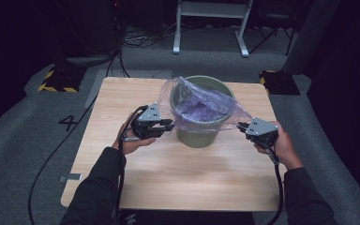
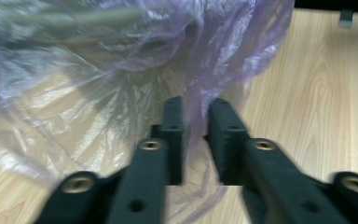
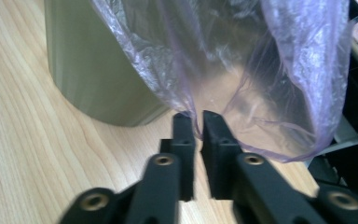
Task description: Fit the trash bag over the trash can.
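Note:
A green bin (image 1: 200,137) stands on the wooden table (image 1: 168,173), lined with a thin purple plastic bag (image 1: 201,105) that spills over its rim. My left gripper (image 1: 171,125) is at the bin's left side. In the left gripper view its jaws (image 2: 196,105) stand a little apart, with a fold of the bag (image 2: 121,70) running between them. My right gripper (image 1: 240,126) is at the bin's right side, where a corner of the bag stretches out to its tips. In the right gripper view its jaws (image 3: 199,116) show a narrow gap with the bag's film (image 3: 242,70) between them, beside the bin wall (image 3: 93,70).
The table sits on grey carpet with cables (image 1: 42,168) trailing on the left. A white frame (image 1: 211,18) stands beyond the far edge. Yellow-and-black striped blocks (image 1: 58,79) lie near the table's far corners. Bare wood lies in front of the bin.

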The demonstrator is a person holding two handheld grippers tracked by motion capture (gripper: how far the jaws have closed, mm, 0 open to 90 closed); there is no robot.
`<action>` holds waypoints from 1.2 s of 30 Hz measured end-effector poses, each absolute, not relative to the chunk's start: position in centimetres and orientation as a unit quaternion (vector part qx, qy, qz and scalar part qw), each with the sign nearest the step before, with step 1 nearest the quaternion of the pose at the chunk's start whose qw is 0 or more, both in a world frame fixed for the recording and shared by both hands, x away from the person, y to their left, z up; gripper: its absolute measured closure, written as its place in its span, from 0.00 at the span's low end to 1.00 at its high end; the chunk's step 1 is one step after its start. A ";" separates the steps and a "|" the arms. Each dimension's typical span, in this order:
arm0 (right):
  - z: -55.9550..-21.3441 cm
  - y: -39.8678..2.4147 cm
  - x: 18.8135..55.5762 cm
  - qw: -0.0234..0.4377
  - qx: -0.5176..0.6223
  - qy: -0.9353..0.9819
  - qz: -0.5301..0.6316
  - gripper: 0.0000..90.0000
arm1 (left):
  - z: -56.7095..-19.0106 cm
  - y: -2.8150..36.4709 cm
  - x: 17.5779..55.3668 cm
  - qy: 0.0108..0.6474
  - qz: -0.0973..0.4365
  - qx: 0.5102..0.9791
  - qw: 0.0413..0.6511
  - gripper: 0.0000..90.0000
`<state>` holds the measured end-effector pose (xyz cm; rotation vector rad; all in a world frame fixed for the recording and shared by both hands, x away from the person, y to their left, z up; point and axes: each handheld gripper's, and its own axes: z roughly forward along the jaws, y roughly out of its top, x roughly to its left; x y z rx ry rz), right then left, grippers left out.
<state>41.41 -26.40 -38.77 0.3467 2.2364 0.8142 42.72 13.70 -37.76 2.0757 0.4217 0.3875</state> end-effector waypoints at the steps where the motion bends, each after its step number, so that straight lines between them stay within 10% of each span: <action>1: -38.6 -26.5 41.2 0.360 0.134 0.865 0.321 0.85 | -37.6 14.0 42.6 0.173 0.158 0.844 0.483 0.67; 13: -36.2 -27.9 38.2 0.352 0.135 0.846 0.378 0.45 | -36.0 18.2 41.6 0.246 0.162 0.782 0.550 0.17; 36: -31.3 -27.7 38.3 0.318 0.170 0.803 0.474 0.41 | -34.9 15.7 47.3 0.307 0.206 0.772 0.518 0.29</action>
